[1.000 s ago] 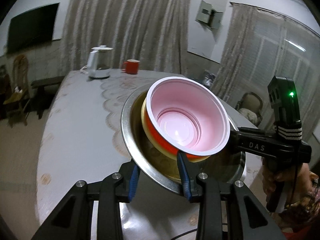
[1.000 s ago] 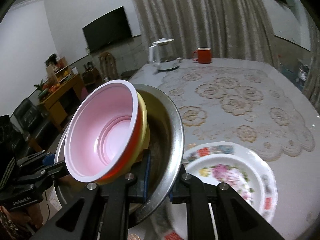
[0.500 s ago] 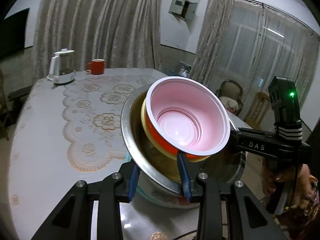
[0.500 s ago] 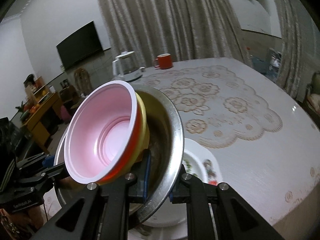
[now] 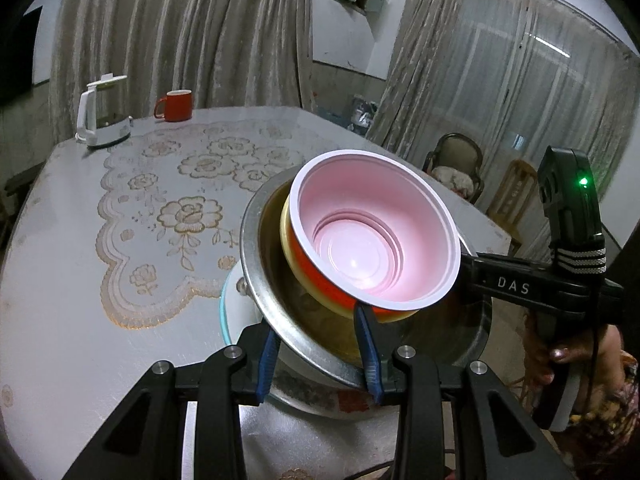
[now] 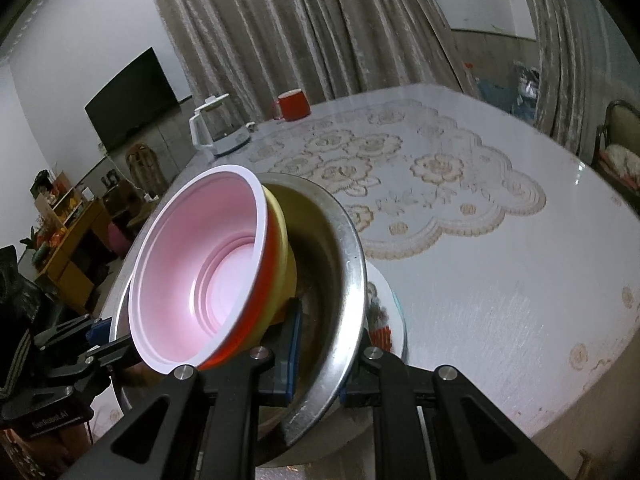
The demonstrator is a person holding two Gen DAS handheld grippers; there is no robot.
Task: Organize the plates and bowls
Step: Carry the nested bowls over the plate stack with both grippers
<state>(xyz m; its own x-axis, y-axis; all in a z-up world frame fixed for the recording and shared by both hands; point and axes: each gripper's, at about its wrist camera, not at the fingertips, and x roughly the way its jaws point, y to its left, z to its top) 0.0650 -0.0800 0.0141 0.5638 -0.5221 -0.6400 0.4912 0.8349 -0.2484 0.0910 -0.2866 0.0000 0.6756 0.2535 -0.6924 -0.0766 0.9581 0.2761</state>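
A metal basin (image 5: 256, 280) (image 6: 352, 280) holds a yellow bowl (image 5: 286, 240) (image 6: 286, 248), with an orange bowl with a pink inside (image 5: 372, 240) (image 6: 208, 272) nested in it. My left gripper (image 5: 320, 356) is shut on the basin's near rim. My right gripper (image 6: 320, 356) is shut on the opposite rim and shows in the left wrist view (image 5: 476, 272). The left gripper shows in the right wrist view (image 6: 96, 340). The stack hangs just above a floral plate (image 5: 226, 312) (image 6: 390, 320) on the table; contact cannot be told.
The table (image 5: 60, 280) (image 6: 500, 280) carries a lace cloth (image 5: 168, 208) (image 6: 420, 168). A white kettle (image 5: 100, 120) (image 6: 216, 128) and a red mug (image 5: 176, 100) (image 6: 292, 106) stand at the far end. Chairs (image 5: 456, 164) stand beyond the right edge.
Both grippers carried the stacked basin across the table until it came over the floral plate, which is now mostly covered by the basin. Both grips stayed shut.
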